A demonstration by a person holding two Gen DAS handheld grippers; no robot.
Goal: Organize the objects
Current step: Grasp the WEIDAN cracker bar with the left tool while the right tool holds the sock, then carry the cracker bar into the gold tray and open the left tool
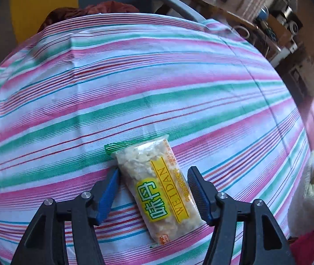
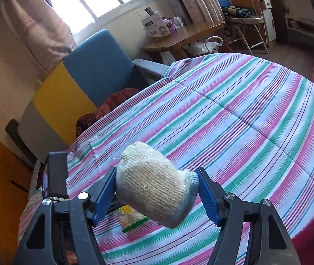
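Snack packet point(image 1: 159, 187) lies lengthwise between spread left gripper point(image 1: 154, 190) jaws, mid-bedsheet point(image 1: 134, 88); right gripper point(image 2: 157, 190) pinches knitted glove point(image 2: 154, 181).

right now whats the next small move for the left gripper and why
Probably close the left gripper on the snack packet. Its blue pads already straddle the packet lying flat on the striped cloth, with a gap at the right pad. The right gripper is busy holding the knitted glove.

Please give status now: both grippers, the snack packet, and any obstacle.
Left gripper open, straddling snack packet on striped cloth. Right gripper shut on knitted item. No obstacle seen.
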